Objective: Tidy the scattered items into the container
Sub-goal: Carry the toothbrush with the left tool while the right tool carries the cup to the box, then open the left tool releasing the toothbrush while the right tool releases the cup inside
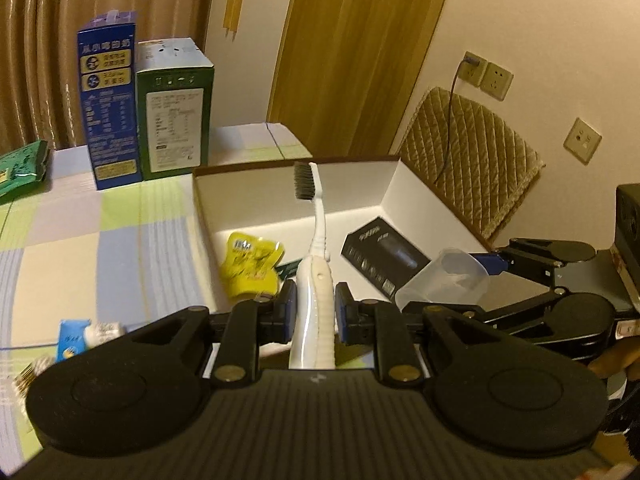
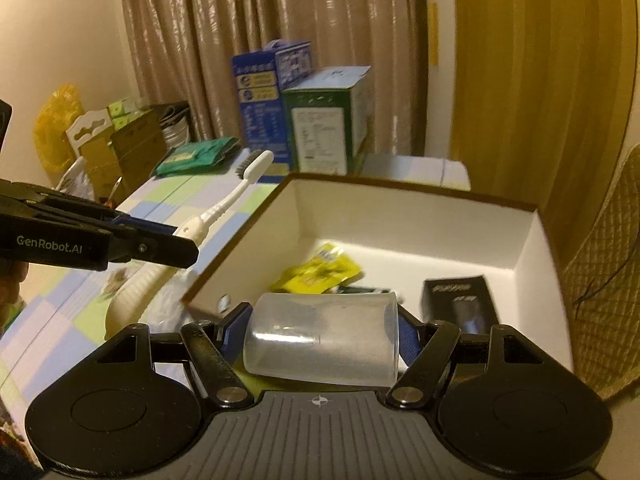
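Checked tablecloth (image 1: 120,232) under white box (image 1: 424,200), curtains (image 2: 280,40) behind.

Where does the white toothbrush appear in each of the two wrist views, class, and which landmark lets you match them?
Left wrist view: the toothbrush stands at centre, held between the left gripper fingers, bristles up in front of the white box.
Right wrist view: the toothbrush is at left, slanting up from the left gripper, beside the box's left wall.
Shared landmark: the blue carton.
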Action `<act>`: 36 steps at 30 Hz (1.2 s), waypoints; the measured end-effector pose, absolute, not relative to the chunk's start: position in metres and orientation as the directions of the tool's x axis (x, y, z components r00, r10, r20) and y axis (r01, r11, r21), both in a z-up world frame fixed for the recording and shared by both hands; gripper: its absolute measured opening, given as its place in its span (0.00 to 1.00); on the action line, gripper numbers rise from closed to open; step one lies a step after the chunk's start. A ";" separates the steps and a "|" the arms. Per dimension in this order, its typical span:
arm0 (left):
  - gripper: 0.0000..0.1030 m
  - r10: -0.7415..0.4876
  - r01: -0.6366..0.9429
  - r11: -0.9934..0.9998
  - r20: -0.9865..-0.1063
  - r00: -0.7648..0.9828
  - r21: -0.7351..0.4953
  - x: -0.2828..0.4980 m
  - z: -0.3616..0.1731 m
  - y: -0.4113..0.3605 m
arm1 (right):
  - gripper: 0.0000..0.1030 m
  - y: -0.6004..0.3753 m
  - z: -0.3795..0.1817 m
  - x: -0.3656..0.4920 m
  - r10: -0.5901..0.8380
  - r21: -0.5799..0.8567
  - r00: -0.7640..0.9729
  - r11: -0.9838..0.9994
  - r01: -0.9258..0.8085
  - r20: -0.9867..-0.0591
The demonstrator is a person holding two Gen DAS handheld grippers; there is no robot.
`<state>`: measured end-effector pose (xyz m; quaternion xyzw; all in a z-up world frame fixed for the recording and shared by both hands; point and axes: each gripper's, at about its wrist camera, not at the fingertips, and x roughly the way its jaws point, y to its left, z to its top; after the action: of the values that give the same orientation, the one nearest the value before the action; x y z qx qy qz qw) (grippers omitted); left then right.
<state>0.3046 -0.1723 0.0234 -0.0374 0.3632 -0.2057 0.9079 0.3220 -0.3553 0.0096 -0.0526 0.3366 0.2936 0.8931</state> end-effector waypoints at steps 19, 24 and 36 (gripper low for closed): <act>0.15 -0.372 0.171 0.926 -0.746 0.552 -0.336 0.426 -0.031 -0.220 | 0.67 -0.372 -0.033 0.438 0.445 0.080 0.515 0.808 -0.583 -0.732; 0.15 -0.358 0.137 0.931 -0.777 0.519 -0.338 0.437 -0.052 -0.227 | 0.67 -0.373 -0.043 0.447 0.443 0.077 0.483 0.792 -0.606 -0.755; 0.15 -0.337 0.072 0.937 -0.834 0.438 -0.341 0.456 -0.085 -0.230 | 0.67 -0.370 -0.054 0.458 0.454 0.069 0.425 0.743 -0.666 -0.783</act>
<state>0.4563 -0.2297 -0.0847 -0.1285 0.5160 -0.1219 0.8380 0.4575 -0.3699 -0.0544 -0.1268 0.4184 0.3355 0.8344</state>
